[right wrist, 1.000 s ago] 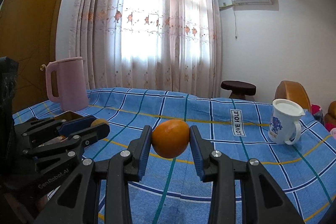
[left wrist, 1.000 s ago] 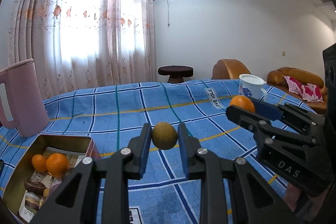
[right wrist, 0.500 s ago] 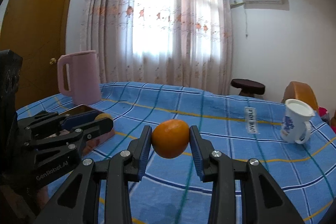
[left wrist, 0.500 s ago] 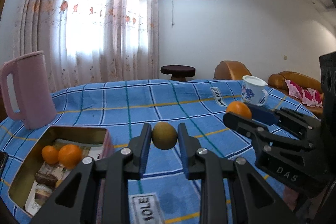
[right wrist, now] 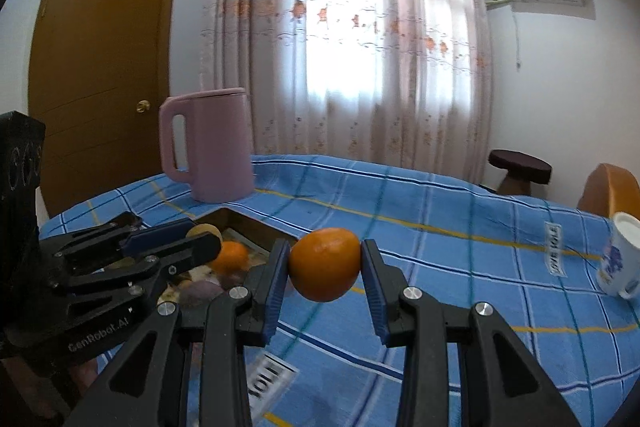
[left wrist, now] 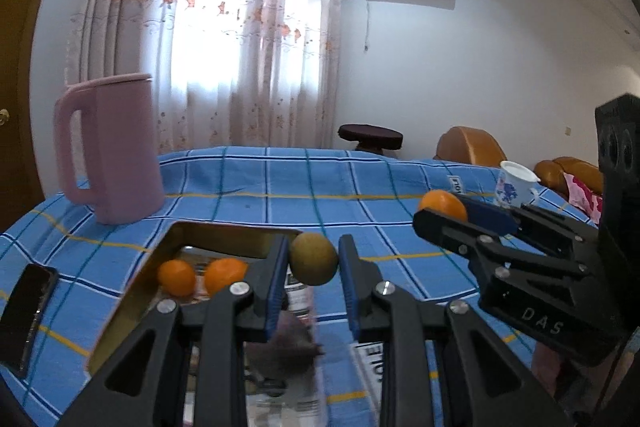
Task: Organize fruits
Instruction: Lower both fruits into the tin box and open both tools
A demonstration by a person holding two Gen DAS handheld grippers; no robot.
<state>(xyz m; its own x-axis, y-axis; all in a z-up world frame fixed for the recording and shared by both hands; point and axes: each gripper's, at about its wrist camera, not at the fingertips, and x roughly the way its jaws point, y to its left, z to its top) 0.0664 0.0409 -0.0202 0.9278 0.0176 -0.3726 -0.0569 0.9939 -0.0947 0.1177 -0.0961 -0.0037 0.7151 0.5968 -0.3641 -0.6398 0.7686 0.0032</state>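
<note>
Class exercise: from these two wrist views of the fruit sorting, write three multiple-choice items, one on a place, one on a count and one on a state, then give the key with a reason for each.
1. Where does the tall pink plastic jug stand?
A. On the blue checked tablecloth, beyond the gold metal tin
B. Inside the tin
C. On the round dark stool

2. How many oranges show inside the tin in the left wrist view?
A. None
B. Two
C. Five

3. What is the right gripper doing?
A. Standing open and empty
B. Shut on the round orange
C. Shut on the white mug

Key: 1 A, the jug rests on the cloth past the tin's far corner. 2 B, two oranges lie side by side. 3 B, both blue pads press the orange's sides.
</note>
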